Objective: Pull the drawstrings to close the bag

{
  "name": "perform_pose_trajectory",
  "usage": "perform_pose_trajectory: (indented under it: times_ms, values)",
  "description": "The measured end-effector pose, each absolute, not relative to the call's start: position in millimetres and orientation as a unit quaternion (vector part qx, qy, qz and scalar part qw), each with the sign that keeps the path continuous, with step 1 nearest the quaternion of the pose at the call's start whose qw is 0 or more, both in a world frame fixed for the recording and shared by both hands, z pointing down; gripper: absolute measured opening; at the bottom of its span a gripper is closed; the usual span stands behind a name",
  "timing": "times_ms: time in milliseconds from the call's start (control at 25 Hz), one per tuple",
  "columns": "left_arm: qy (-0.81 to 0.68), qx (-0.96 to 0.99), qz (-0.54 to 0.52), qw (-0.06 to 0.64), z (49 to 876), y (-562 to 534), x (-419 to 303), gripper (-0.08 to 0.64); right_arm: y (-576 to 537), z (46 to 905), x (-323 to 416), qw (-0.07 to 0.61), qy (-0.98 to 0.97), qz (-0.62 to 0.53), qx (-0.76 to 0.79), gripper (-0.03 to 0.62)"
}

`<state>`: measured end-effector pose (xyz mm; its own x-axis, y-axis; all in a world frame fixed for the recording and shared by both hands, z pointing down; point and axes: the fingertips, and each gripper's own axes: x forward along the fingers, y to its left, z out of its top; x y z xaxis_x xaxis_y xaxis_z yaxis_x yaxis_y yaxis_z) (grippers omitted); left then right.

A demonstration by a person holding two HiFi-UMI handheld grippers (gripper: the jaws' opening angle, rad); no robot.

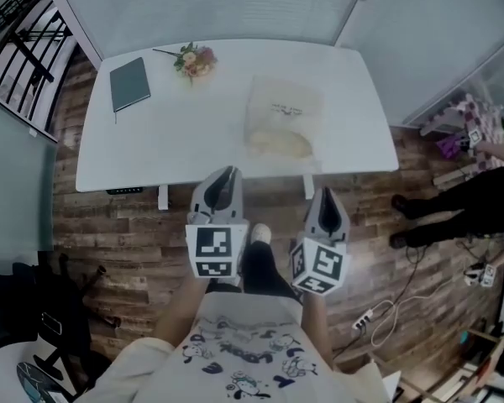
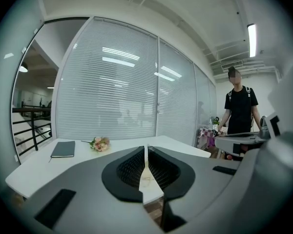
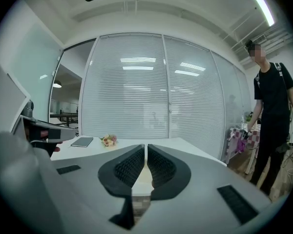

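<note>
A cream drawstring bag point(image 1: 284, 118) lies on the white table point(image 1: 151, 154), right of its middle and close to the near edge. Its drawstrings are too small to make out. Both grippers hover short of the table's near edge, over the wooden floor. My left gripper point(image 1: 224, 177) is shut with nothing between its jaws; my right gripper point(image 1: 326, 196) is shut and empty too. In the left gripper view my left gripper point(image 2: 146, 152) points at the table, and in the right gripper view my right gripper point(image 3: 146, 151) does the same. The bag is mostly hidden behind the jaws there.
A dark notebook point(image 1: 129, 83) and a small bunch of flowers point(image 1: 195, 60) lie at the table's far left. A glass wall with blinds point(image 2: 122, 101) stands behind the table. A person in black point(image 3: 273, 126) stands to the right. Cables and a power strip point(image 1: 365, 317) lie on the floor.
</note>
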<state>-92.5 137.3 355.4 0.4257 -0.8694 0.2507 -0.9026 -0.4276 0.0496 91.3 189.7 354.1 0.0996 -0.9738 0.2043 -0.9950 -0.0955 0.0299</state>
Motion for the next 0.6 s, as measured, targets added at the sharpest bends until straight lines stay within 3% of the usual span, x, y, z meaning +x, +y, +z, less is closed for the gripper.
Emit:
perform_pose_trajectory:
  times_ms: [600]
  values:
    - [-0.566, 0.797, 0.169, 0.127, 408.7, 49.5, -37.2, 0.057, 87.4, 407.5, 161.8, 0.139, -0.718, 0.123, 0.671, 0.029]
